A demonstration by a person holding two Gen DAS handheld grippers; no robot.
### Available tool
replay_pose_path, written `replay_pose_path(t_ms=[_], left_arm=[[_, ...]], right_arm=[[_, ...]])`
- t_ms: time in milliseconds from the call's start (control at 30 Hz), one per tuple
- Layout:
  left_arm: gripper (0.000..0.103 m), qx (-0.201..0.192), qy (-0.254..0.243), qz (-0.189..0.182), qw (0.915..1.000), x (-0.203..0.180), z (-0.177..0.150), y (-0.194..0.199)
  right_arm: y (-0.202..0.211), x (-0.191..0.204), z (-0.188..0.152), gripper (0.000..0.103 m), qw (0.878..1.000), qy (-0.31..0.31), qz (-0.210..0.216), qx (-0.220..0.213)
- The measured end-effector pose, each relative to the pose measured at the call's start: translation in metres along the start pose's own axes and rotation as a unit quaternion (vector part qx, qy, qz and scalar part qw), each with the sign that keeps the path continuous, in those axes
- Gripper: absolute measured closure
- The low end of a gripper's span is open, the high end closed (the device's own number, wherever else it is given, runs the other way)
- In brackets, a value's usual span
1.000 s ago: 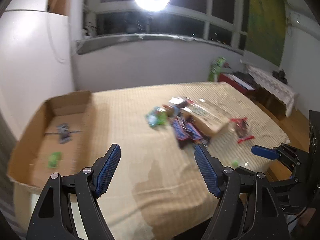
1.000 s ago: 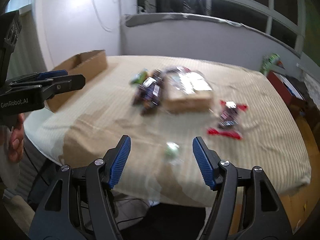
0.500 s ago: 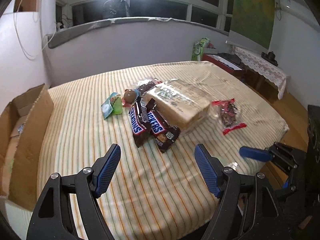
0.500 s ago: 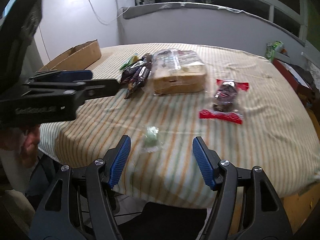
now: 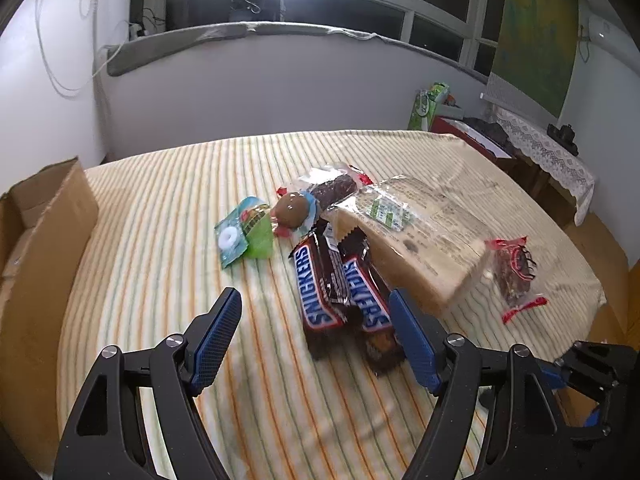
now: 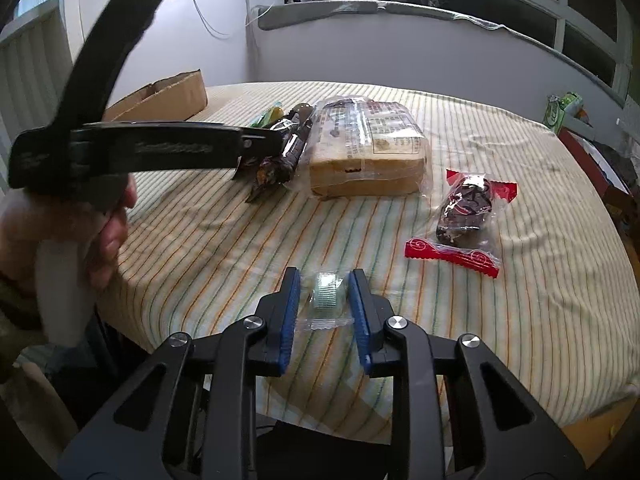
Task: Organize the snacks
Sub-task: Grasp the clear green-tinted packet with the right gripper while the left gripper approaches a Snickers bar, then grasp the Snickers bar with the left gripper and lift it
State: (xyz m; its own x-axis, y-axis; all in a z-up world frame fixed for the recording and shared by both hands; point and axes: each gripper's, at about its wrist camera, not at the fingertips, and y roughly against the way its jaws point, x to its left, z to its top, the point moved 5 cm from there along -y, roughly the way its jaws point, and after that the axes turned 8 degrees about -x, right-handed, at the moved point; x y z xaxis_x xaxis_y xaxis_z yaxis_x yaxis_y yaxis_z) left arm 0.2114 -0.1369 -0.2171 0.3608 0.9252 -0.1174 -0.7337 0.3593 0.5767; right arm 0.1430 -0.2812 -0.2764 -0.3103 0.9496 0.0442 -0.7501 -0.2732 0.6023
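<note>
A: What has the right gripper (image 6: 325, 294) got?

B: Its blue pads are pinched on the small clear-wrapped pale green candy (image 6: 329, 295), which lies on the striped cream tablecloth (image 6: 500, 340) at the near edge, well on this side of the clear-bagged loaf of sliced bread (image 6: 366, 152). The wrapper's crimped end pokes out below the pads.

A: And the left gripper (image 5: 316, 336)?

B: Spread, but its jaws are closing. The two brown Snickers bars (image 5: 344, 296), just left of the bread, have their near ends between the fingers; the right pad looks close to the nearer bar, though I see no press yet.

A: What could go wrong?

B: I'd guess three things. The candy wrapper is slick film, so if the pads hold film more than candy, it could slide out on the lift. The bars overlap and lean against the bread, so closing on both may pinch one and drag the other, or nudge the bag. And the brown cardboard box (image 5: 44, 240) sits far left of the bread, so the right hand's carry crosses the left gripper's path; the two could collide.

A: The other snacks?

B: The green-and-blue ring-candy packet (image 5: 244, 236) and the brown egg-shaped sweet (image 5: 292, 208) lie left of the bread, the red-ended bag of dark fruit (image 6: 466, 212) to its right. All untouched, so most sorting seems to remain.
</note>
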Motion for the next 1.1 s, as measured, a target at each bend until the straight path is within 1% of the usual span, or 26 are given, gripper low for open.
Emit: replay_pose_path(t_ms=[33,100,133,200,300,400,667,900,967,1100], left_arm=[[0.046,0.001,0.002,-0.007,1.0000,0.000,0.001,-0.003],[0.080,0.004,0.000,-0.014,0.9999,-0.001,0.003,-0.006],[0.081,0.006,-0.004,-0.008,0.9999,-0.001,0.002,-0.008],[0.084,0.006,-0.005,-0.011,0.9999,-0.001,0.002,-0.006],[0.085,0.003,-0.002,-0.008,1.0000,0.003,0.003,-0.004],[0.085,-0.002,0.007,-0.004,1.0000,0.009,0.005,0.001],[0.086,-0.024,0.009,0.003,0.9997,0.015,0.012,0.026],[0.086,-0.035,0.005,0.006,0.9994,0.015,0.009,0.043],[0.086,-0.039,0.004,0.006,0.9992,0.014,0.010,0.048],[0.086,-0.063,0.003,0.010,0.9980,0.019,0.019,0.070]], right_arm=[[0.000,-0.001,0.000,0.077,1.000,-0.002,0.000,-0.002],[0.000,-0.004,0.001,0.077,1.000,-0.014,0.005,-0.006],[0.000,-0.005,0.001,0.077,1.000,-0.020,0.008,-0.008],[0.000,-0.009,0.002,0.077,0.999,-0.033,0.014,-0.013],[0.001,-0.014,0.005,0.077,0.998,-0.055,0.025,-0.022],[0.005,-0.016,0.009,0.077,0.997,-0.063,0.024,-0.032],[0.016,-0.019,0.017,0.077,0.996,-0.071,0.011,-0.047],[0.024,-0.023,0.019,0.077,0.996,-0.075,-0.009,-0.050],[0.027,-0.021,0.023,0.077,0.996,-0.072,-0.012,-0.053],[0.033,-0.005,0.040,0.077,0.996,-0.056,-0.009,-0.063]])
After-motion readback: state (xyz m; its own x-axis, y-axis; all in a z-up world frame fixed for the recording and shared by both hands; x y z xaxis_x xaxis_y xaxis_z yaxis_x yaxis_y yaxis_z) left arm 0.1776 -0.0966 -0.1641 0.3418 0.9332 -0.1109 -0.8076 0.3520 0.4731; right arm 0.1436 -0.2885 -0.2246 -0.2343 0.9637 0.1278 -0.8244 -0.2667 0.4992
